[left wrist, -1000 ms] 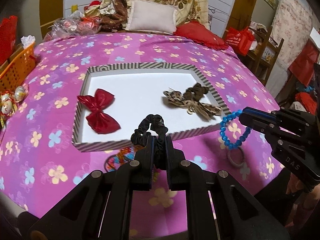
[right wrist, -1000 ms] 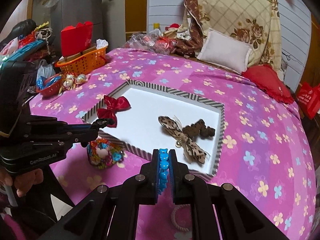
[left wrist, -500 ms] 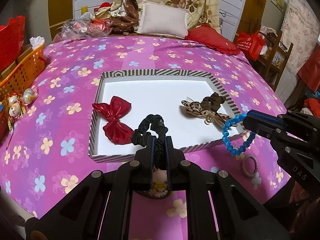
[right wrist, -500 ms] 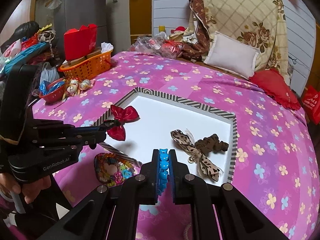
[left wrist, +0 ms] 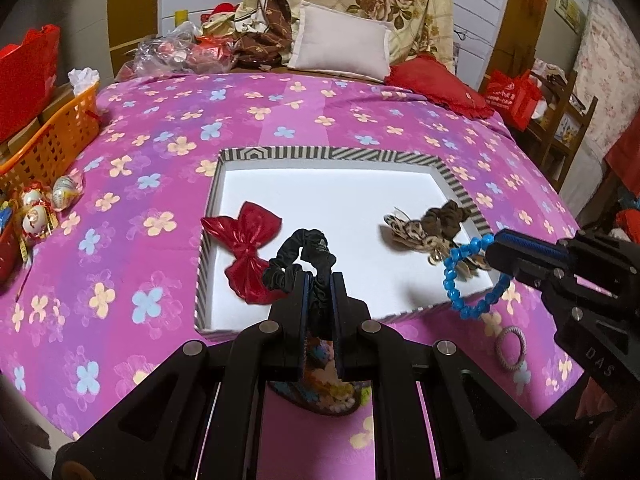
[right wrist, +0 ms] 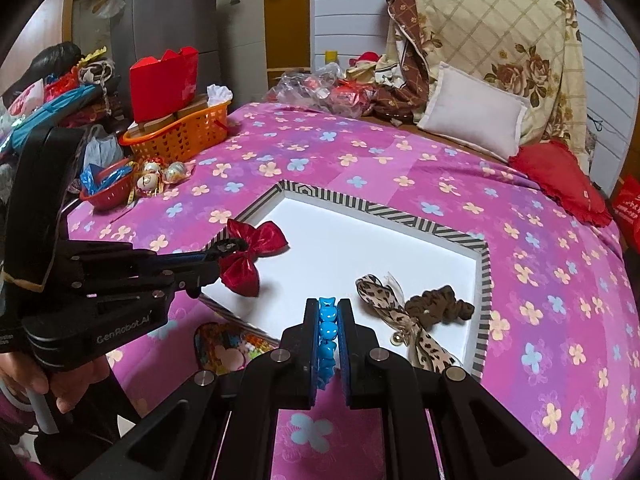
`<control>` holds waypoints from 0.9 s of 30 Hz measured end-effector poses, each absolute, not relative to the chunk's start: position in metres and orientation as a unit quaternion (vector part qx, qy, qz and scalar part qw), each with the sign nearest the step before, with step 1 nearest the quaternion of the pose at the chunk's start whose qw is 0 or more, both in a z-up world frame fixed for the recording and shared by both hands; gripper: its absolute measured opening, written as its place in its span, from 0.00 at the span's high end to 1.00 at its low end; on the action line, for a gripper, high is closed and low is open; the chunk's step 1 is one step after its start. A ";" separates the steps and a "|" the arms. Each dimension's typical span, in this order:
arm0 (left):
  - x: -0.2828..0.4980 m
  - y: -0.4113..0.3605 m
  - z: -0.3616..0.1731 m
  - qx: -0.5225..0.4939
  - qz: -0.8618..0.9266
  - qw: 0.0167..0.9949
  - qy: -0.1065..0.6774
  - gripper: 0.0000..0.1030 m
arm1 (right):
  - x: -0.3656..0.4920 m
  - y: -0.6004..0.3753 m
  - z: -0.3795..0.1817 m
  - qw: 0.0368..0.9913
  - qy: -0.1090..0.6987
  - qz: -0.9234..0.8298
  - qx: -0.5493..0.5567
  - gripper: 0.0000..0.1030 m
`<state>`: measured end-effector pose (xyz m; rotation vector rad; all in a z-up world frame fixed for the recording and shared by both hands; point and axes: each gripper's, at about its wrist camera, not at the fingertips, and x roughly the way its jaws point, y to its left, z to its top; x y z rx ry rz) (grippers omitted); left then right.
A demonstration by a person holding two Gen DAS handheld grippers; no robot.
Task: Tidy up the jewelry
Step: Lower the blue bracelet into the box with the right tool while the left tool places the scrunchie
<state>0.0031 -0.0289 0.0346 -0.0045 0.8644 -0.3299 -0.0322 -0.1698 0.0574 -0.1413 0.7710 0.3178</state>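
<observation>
**Two grips closed, tray half filled**

At far left we see an orange plastic lattice basket (right wrist: 176,136) with boxes in it, and just in front a small red bowl (right wrist: 105,196) holding crinkled blue wrappers; foil-wrapped eggs (right wrist: 160,174) lie beside it on the pink flowered bedspread (left wrist: 160,128).

Our left gripper (left wrist: 318,280) has its fingers nearly closed, pinching a black ruched fabric scrunchie (left wrist: 300,252) that loops up above the tips, over the tray's near edge. Below it, on the spread, lies a shallow dish of multicoloured trinkets (right wrist: 228,346).

The tray (left wrist: 332,154) is a shallow rectangle, white inside with a black-and-white striped rim. In it, from left: a shiny red bow (left wrist: 248,248) against the left wall, then a leopard-print ribbon bow (left wrist: 420,236) touching a brown scrunchie (left wrist: 446,216) near the right wall.

Our right gripper (right wrist: 329,308) is likewise closed, its fingers clamped on a bracelet of glossy blue beads (left wrist: 460,276), which hangs over the tray's near right corner. A pale hair tie (left wrist: 510,348) lies on the spread outside the tray.
</observation>
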 end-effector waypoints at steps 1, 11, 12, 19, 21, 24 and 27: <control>0.006 -0.028 0.035 -0.004 -0.157 0.895 0.417 0.92 | -0.031 -0.169 0.057 0.912 0.374 0.155 -0.069 0.92; 0.038 -0.022 0.026 -0.006 -0.125 0.897 0.425 0.92 | 0.001 -0.156 0.046 0.905 0.387 0.166 -0.053 0.92; 0.040 -0.023 0.024 -0.007 -0.123 0.896 0.427 0.92 | 0.005 -0.155 0.042 0.904 0.391 0.167 -0.051 0.92; 0.056 -0.036 0.002 0.002 -0.120 0.886 0.448 0.92 | 0.032 -0.156 0.010 0.893 0.418 0.165 -0.030 0.92; 0.061 -0.040 -0.005 0.004 -0.122 0.882 0.456 0.92 | 0.039 -0.163 0.000 0.889 0.429 0.157 -0.022 0.92; 0.066 -0.047 -0.014 0.007 -0.128 0.876 0.466 0.91 | 0.048 -0.176 -0.014 0.884 0.444 0.146 -0.009 0.92; 0.070 -0.053 -0.020 0.010 -0.132 0.871 0.472 0.91 | 0.054 -0.189 -0.026 0.880 0.455 0.136 0.003 0.92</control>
